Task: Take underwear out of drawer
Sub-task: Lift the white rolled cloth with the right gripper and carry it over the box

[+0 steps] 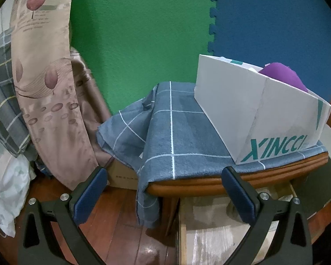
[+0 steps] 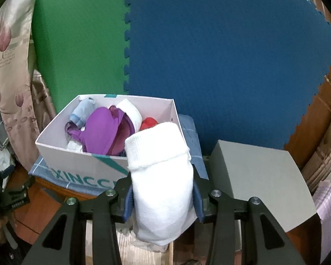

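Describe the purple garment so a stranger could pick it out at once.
Find the white box with teal lettering, standing on the blue checked cloth. The purple garment lies in its middle. It is the largest piece there, the only purple one, flanked by a pale blue roll and a red item.

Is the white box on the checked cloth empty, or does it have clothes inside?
Not empty. The white box holds a purple garment, a red piece and other pieces.
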`<state>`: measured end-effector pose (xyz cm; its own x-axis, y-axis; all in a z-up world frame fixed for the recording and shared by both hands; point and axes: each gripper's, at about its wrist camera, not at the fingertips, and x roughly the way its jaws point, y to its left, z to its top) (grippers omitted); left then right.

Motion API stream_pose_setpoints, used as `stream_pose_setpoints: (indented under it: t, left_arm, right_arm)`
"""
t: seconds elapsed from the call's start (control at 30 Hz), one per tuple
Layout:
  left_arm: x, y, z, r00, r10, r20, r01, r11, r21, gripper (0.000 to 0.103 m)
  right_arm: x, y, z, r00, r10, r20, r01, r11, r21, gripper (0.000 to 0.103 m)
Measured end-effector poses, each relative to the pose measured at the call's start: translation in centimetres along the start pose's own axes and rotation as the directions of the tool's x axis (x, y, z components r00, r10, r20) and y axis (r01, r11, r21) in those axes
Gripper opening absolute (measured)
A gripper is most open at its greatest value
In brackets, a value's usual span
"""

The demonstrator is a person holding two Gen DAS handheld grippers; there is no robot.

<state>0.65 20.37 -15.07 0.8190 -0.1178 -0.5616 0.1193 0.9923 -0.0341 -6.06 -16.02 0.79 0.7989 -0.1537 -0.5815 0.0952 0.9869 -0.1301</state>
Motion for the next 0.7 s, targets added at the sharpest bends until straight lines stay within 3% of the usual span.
stream_pose_setpoints:
  t: [0.43,0.7]
  left_arm:
    - [0.6,-0.4,-0.4,1.000,0.002,-0.028,-0.002,1.000,0.025,0.102]
    - [0.9,-1.2,-0.6,0.999,0.004,-0.040,-0.001,0.998,0.056,0.102]
  right_arm:
    - [3.0,-0.1,3.4,1.000,-0.019,0.007,0.019,1.000,-0.007,0.043]
    - [6.4,-0.5,7.2,1.000,0.012,-0.011,-0.012,0.999,0.038,0.043]
